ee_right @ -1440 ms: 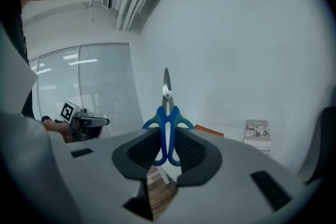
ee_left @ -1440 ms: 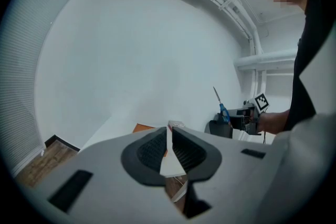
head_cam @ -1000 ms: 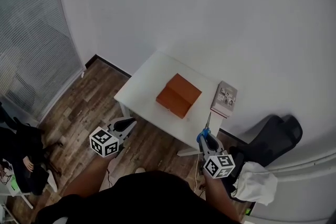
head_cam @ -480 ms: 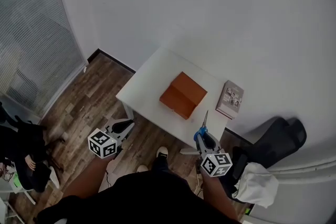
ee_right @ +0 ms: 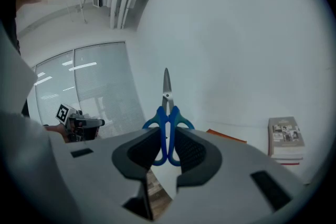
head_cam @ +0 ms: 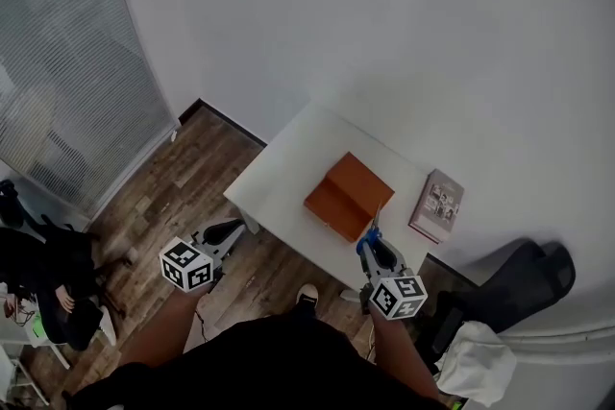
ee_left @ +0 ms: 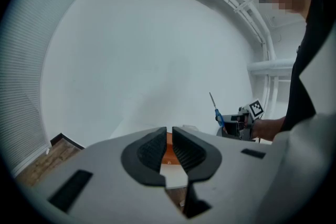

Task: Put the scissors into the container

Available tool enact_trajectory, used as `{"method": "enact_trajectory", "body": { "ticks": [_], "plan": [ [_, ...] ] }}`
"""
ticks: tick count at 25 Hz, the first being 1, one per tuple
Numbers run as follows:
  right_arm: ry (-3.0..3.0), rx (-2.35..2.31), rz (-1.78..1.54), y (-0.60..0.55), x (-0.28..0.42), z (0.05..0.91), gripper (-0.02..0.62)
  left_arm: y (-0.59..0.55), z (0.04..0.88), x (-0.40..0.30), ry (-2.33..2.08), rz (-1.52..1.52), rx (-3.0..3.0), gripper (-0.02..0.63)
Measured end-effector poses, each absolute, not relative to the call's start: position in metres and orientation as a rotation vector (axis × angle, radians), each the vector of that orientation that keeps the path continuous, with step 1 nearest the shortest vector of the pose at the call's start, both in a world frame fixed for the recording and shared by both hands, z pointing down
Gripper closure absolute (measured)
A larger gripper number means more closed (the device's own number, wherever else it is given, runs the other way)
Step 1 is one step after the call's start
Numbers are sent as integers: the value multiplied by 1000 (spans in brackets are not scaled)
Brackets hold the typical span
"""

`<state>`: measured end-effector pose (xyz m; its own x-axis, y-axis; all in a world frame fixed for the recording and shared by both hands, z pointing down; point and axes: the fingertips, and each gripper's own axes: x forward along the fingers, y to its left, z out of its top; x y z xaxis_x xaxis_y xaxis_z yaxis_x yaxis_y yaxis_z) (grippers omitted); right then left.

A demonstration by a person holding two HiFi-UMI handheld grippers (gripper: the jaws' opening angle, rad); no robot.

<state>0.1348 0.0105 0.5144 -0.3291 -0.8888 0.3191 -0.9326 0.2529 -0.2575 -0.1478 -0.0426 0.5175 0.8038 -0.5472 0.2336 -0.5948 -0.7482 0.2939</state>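
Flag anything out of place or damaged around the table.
Nothing stands out. The orange container sits on the white table, books stacked at one corner; the right claw holds the closed scissors by their handles.

A plain white room with a small table against the wall

A white wall (head_cam: 384, 34) meets a wood-plank floor (head_cam: 183, 178) along a dark baseboard (head_cam: 231, 123). A white rectangular table (head_cam: 283, 182) stands against the wall, on white legs. Pale window blinds (head_cam: 67, 82) fill the left side, and a black office chair (head_cam: 519, 274) sits just right of the table.
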Motion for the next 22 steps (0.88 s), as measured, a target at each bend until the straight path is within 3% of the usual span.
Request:
{"method": "enact_trajectory", "body": {
  "ticks": [22],
  "plan": [
    [-2493,1585,660,-92,183,530,508,-100,517,-110,-1034,225,2541,568]
  ]
}}
